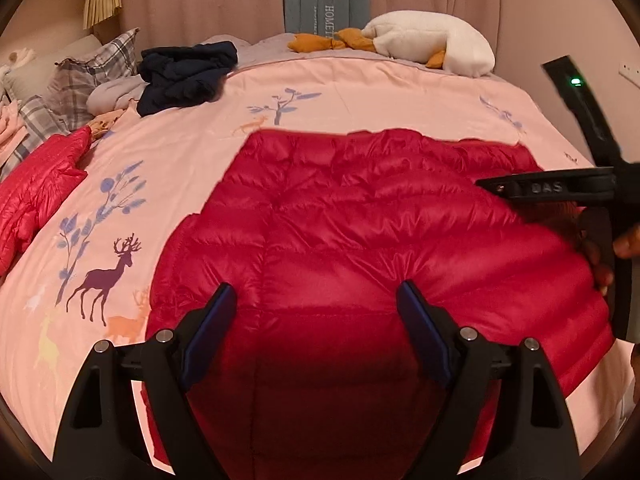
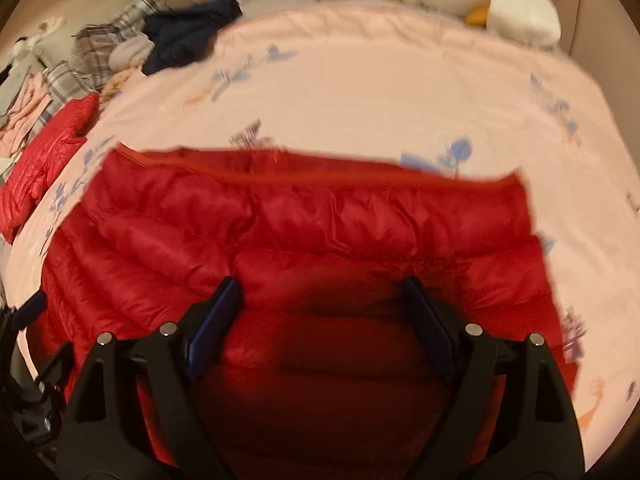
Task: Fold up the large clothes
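Red puffer jacket point(image 1: 360, 216) lay flat mid-frame on pink bed cover point(image 1: 340, 92). Left tool point(image 1: 316, 300) and right tool point(image 2: 320, 296) both spread apart above it, holding nothing.

There are two red puffer jackets: one point(image 1: 360, 220) spread flat on the single pink bedspread point(image 1: 180, 152), the other point(image 1: 36, 192) bunched near its left edge. One dark navy garment point(image 1: 188, 74) lies crumpled at the far side, with two plaid pillows point(image 1: 96, 64) beside it, and one white stuffed goose point(image 1: 432, 40) along the back. Two grippers are in sight, the left point(image 1: 316, 296) and the right point(image 2: 322, 290), each with two blue-padded fingers point(image 1: 218, 312) set wide apart.
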A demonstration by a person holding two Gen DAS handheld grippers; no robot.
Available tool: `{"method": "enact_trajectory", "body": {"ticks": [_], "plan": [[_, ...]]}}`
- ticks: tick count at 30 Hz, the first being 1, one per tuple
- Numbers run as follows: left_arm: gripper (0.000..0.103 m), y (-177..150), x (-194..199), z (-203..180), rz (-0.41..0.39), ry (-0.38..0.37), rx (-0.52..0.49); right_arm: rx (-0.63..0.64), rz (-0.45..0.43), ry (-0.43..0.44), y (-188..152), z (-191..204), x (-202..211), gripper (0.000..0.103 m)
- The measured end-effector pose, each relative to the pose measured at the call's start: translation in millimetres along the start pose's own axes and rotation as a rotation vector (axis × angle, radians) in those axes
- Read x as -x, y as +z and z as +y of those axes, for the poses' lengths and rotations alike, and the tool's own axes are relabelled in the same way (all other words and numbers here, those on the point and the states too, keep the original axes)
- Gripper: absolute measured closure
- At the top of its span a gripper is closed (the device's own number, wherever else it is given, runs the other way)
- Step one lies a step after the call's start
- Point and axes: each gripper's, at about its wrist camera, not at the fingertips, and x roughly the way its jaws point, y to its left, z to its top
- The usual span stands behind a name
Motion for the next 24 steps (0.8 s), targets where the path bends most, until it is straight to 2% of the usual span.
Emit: {"method": "enact_trajectory", "body": {"ticks": [4,10,15,17,20,24], "plan": [[0.019,1.6,1.9,2.8,0.007,-0.010,0.012,-0.027,-0.014,0.017,0.4,-4.3,7.4,0.016],[0.019,1.9,18.7,15.8,-0.027,-0.012,0.056,-0.018,-0.166,0.020,-20.1,-11.4,64.0,0.017],[0.019,9.3,18.0,34.4,-0.034,0.006,0.120,-0.013,-0.259,0.018,-54.9,-27.6,113.9,0.017],[0.019,10.4,14.5,38.5,-0.029,0.014,0.141,-0.018,-0.268,0.022,-69.7,-34.2,123.9,0.017],[0.019,8.1,-0.3,41.8,0.020,0.011,0.164,-0.015,-0.255,0.009,-95.1,-39.2,128.2,0.017],[0.018,2.8,-12.5,43.6,0.056,-0.008,0.185,0.017,-0.196,-0.020,-125.1,-36.1,117.7,0.017]]}}
